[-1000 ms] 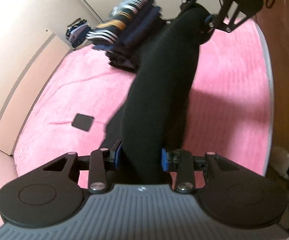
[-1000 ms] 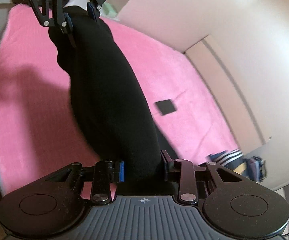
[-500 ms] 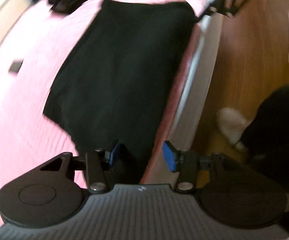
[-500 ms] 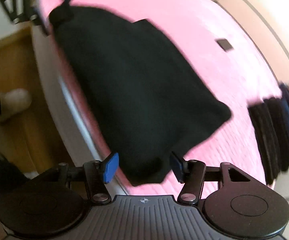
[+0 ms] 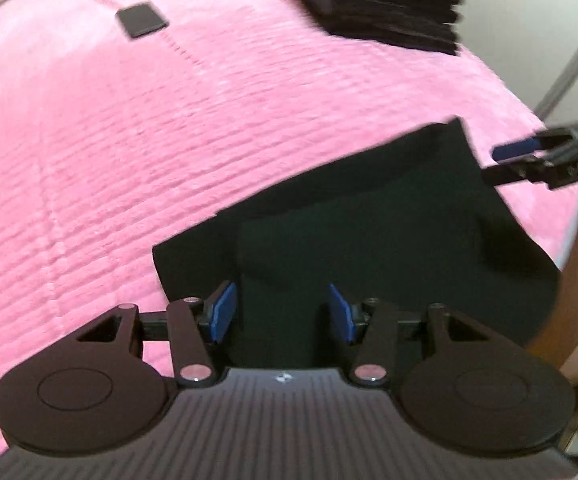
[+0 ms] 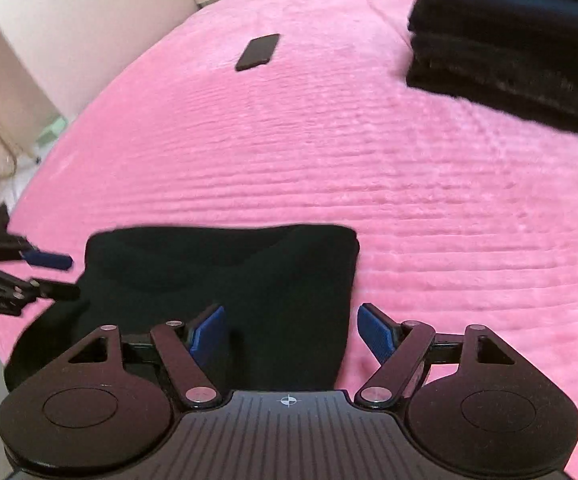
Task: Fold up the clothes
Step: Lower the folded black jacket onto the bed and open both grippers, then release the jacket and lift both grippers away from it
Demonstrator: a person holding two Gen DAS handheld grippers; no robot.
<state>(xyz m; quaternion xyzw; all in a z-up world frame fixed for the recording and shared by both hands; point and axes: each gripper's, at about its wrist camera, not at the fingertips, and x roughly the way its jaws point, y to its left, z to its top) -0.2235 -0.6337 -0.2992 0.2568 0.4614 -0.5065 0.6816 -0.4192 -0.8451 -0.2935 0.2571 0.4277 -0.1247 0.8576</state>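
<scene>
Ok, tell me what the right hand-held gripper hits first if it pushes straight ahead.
Probably the black garment: it lies flat on the pink blanket right ahead of the open right hand-held gripper. Depth is unclear, so it could skim just above the cloth.

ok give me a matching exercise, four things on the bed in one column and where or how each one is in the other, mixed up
Things:
1. black garment
2. small dark flat object
3. stack of folded clothes
4. right tongs

States:
A. piled at the far right of the pink blanket
B. open, just above the garment's near edge
C. lying alone, far side of the bed
D. spread flat at the near edge

Pairs: 1-D, 2-C, 3-A, 4-B
</scene>
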